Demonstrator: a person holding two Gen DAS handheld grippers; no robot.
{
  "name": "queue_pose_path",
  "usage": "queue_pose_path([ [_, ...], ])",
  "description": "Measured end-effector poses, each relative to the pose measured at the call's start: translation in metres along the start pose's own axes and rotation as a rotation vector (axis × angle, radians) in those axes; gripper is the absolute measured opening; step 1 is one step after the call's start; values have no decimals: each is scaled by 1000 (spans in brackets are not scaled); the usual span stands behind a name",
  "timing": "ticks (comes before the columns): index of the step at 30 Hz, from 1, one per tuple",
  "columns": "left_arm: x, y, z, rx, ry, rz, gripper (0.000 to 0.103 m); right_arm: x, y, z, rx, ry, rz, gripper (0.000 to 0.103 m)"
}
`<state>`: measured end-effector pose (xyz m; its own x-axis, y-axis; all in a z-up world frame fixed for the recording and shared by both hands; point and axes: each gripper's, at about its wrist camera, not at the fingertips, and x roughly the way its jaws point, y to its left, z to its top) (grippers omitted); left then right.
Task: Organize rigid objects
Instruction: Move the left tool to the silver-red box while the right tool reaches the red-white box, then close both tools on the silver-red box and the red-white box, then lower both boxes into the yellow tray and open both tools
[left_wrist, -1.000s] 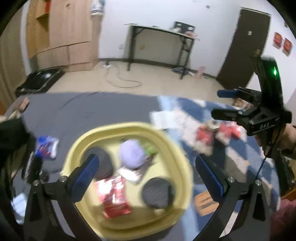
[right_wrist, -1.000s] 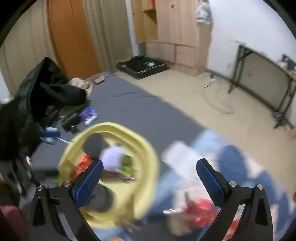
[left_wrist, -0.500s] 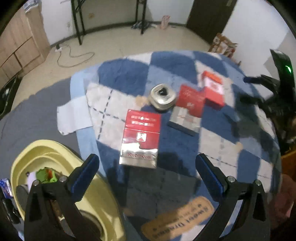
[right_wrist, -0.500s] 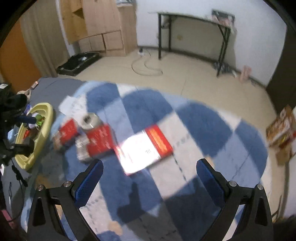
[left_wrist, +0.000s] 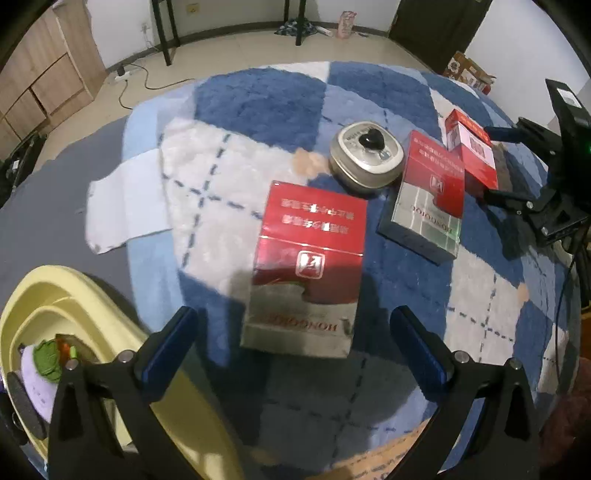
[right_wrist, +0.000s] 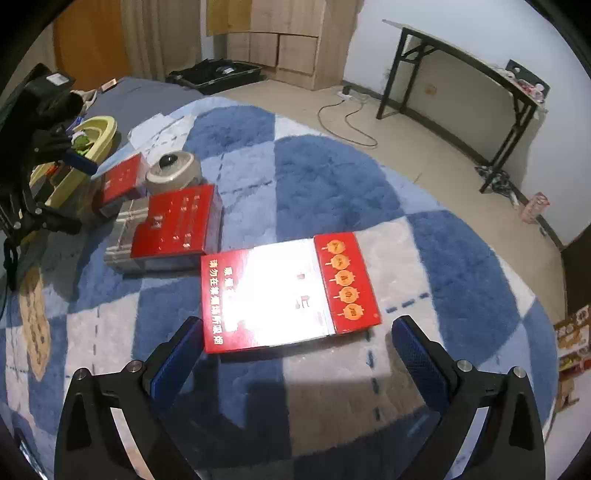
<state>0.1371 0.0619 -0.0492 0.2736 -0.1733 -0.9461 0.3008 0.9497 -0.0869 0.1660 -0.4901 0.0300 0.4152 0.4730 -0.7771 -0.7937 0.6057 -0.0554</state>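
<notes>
Both grippers hang wide open and empty, the left gripper (left_wrist: 295, 343) over the red and silver box (left_wrist: 306, 269) and the right gripper (right_wrist: 295, 347) over the shiny red box (right_wrist: 284, 295) on the fuzzy blue rug (right_wrist: 332, 177), so a flat, slick box could slip out or get pushed away.

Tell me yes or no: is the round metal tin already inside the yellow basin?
No, the tin sits on the blue rug, apart from the basin.

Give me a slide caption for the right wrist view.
Open right gripper poised over a red-and-white box on the checkered rug.
</notes>
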Motion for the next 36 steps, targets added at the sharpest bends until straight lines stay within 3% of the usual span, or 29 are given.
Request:
queue_pose_path([
  [7, 14, -13, 7, 34, -18, 13, 102, 13, -13, -3, 18, -34, 6, 103],
  [12, 13, -28, 0, 102, -52, 61, 68, 19, -13, -6, 43, -86, -19, 101],
  [14, 9, -27, -2, 91, -63, 52, 57, 18, -8, -7, 47, -103, -38, 92],
  [19, -22, -22, -12, 24, -179, 12, 57, 8, -1, -9, 39, -103, -65, 89],
  [26, -107, -3, -53, -71, -285, -56, 57, -46, 10, -40, 74, -126, -32, 89],
  [31, -175, 38, -115, -180, -328, -5, 57, -99, 49, -42, -34, -181, -10, 89],
  [36, -194, 87, -168, -307, -313, 74, 57, -124, 107, 2, -69, -242, 104, 89],
])
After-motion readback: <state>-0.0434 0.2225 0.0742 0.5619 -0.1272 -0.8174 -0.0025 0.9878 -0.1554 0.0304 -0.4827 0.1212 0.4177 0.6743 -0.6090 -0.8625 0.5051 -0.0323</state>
